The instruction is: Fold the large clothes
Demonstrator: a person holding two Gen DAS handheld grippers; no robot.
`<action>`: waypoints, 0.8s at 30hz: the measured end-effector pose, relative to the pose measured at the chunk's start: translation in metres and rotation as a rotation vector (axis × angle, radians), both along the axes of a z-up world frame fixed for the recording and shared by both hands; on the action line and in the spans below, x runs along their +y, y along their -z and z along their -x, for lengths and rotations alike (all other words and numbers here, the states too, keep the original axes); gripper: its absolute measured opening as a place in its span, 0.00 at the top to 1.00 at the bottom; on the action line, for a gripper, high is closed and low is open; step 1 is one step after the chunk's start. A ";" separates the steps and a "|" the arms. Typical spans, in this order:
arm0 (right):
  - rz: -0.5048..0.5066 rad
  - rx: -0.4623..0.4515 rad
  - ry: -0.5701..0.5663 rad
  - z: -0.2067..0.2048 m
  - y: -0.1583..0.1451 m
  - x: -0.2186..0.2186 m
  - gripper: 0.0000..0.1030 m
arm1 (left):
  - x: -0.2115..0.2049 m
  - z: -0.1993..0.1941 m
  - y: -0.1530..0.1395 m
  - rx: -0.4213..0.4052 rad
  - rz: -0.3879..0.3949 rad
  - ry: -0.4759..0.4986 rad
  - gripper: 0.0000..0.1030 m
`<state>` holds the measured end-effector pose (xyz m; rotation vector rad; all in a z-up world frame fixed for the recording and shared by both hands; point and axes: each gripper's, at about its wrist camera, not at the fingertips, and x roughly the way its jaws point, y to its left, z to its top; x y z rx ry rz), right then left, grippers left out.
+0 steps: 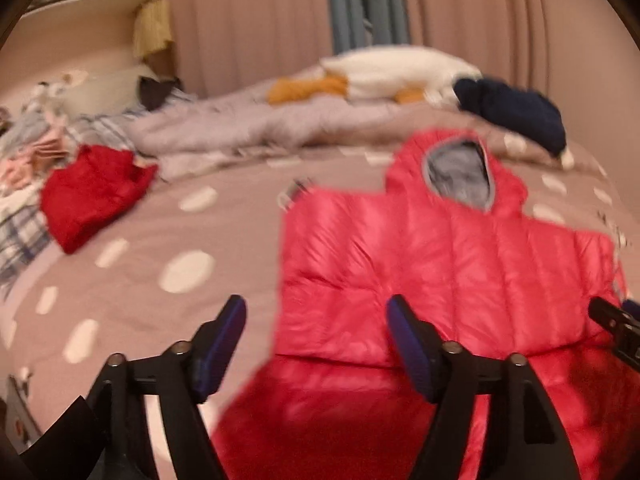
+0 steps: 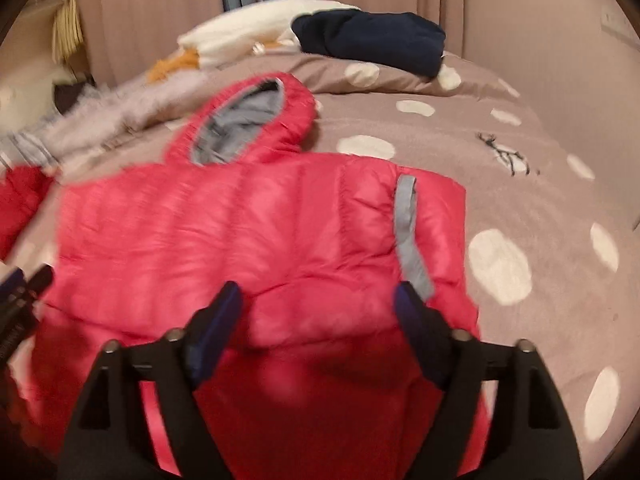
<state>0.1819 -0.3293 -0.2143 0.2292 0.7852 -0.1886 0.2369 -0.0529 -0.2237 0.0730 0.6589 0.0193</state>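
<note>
Gripper status, left: jaws spread wide, nothing between them; its right finger lies over the near left part of the red puffer jacket, while its left finger hangs over bare bedspread. Gripper status, right: jaws likewise spread wide and empty, both fingers positioned above the near half of the jacket; contact with the fabric cannot be determined because both views are blurred. Each gripper appears at the edge of the other's view, so the two stand side by side over the jacket's near portion. The jacket lies spread on the bed directly ahead of both grippers, hood at the far end with its grey lining facing up, and a grey-trimmed strip just ahead of the right gripper's right finger. The bedspread is brown-pink with large white dots. Ahead and to the left of the left gripper, well apart from the jacket, sits a darker red garment, bunched, beside a pile of mixed clothes at the left edge. Beyond the hood lie a rumpled pale grey quilt, a white and orange plush item, and a dark navy garment resting on a dotted pillow. Pink pleated curtains close the background.
</note>
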 end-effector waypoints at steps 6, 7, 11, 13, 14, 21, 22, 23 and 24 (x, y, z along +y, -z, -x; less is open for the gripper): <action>-0.007 -0.121 -0.006 0.013 -0.062 0.012 0.01 | 0.040 0.023 -0.055 -0.093 0.147 -0.024 0.01; 0.008 -0.141 -0.001 0.012 -0.074 0.014 0.01 | 0.048 0.025 -0.061 -0.105 0.175 -0.034 0.01; 0.051 -0.157 -0.018 -0.005 -0.097 0.013 0.00 | 0.079 0.026 -0.079 -0.177 0.164 -0.207 0.01; 0.091 -0.136 -0.025 -0.027 -0.099 0.012 0.00 | 0.098 0.022 -0.082 -0.193 0.145 -0.298 0.01; 0.112 -0.120 -0.028 -0.040 -0.098 0.011 0.00 | 0.104 0.020 -0.083 -0.194 0.147 -0.322 0.01; 0.174 -0.006 -0.110 -0.174 -0.075 -0.007 0.00 | 0.147 -0.012 -0.072 -0.241 0.223 -0.449 0.01; 0.162 0.022 -0.095 -0.204 -0.066 -0.014 0.00 | 0.150 -0.021 -0.066 -0.242 0.217 -0.466 0.01; 0.155 0.043 -0.070 -0.229 -0.057 -0.021 0.00 | 0.151 -0.027 -0.060 -0.246 0.212 -0.469 0.01; 0.144 0.056 -0.058 -0.249 -0.049 -0.025 0.00 | 0.153 -0.030 -0.057 -0.247 0.210 -0.466 0.01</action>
